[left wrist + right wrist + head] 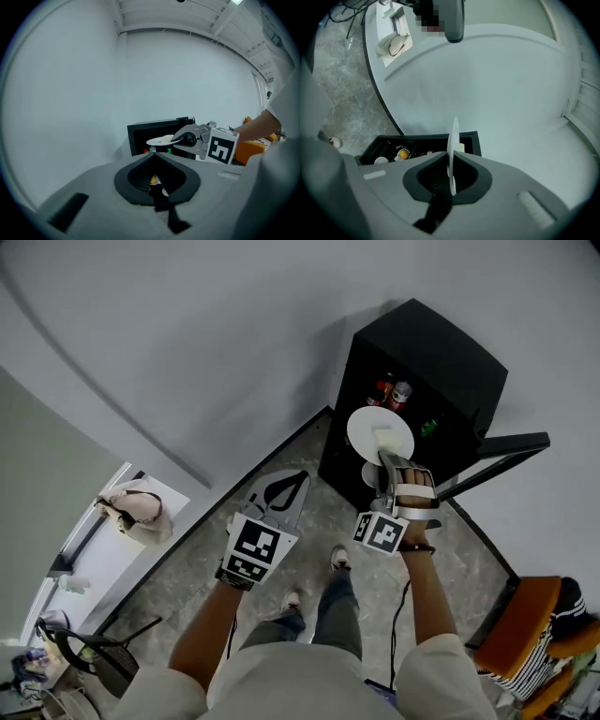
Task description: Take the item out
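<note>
My right gripper (392, 465) is shut on the rim of a white plate (379, 431), held level in front of the open black mini fridge (441, 362). A pale block (383, 440) lies on the plate. In the right gripper view the plate (453, 136) stands edge-on between the closed jaws of that gripper (451, 153), with the fridge (471, 140) behind. My left gripper (286, 486) hangs lower left, away from the fridge, shut and empty (153, 155). From the left gripper view the plate (161, 140) shows clamped in the right gripper (180, 139).
The fridge door (497, 451) stands open to the right. Cans and bottles (392, 393) and a white cup (370, 474) sit inside. An orange chair (525, 624) is at the lower right, a white desk with a bag (139, 507) at the left.
</note>
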The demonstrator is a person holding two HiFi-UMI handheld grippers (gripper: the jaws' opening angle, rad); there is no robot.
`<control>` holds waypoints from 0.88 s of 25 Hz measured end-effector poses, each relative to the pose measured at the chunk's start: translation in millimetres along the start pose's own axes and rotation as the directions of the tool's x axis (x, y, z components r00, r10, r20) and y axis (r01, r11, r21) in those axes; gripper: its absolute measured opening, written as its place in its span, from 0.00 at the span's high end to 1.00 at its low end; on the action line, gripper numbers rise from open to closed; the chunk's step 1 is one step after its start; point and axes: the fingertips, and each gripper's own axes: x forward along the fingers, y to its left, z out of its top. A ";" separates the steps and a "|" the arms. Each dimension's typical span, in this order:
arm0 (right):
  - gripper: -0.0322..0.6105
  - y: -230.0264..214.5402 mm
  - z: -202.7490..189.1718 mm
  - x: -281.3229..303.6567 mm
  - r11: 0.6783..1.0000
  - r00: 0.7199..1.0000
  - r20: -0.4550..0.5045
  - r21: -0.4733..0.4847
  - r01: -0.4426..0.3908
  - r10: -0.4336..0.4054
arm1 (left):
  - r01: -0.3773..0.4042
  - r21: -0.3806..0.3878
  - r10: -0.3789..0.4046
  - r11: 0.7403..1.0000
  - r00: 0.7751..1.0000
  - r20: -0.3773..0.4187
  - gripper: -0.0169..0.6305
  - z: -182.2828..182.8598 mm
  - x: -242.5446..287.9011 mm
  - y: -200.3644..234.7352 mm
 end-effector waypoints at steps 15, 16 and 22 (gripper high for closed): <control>0.91 -70.0 11.4 -126.6 0.999 0.999 -0.022 -0.004 0.046 -0.046 | 0.006 0.045 -0.011 0.999 0.995 0.100 0.97 59.2 -56.2 -18.8; 0.91 -73.3 10.7 -133.1 0.999 0.998 -0.027 0.003 0.049 -0.049 | 0.009 0.050 -0.014 0.999 0.994 0.105 0.97 62.5 -57.8 -20.8; 0.91 -80.0 7.9 -168.4 0.999 0.998 -0.046 -0.020 0.049 -0.049 | 0.029 0.038 -0.034 0.999 0.990 0.140 0.96 76.2 -68.0 -34.1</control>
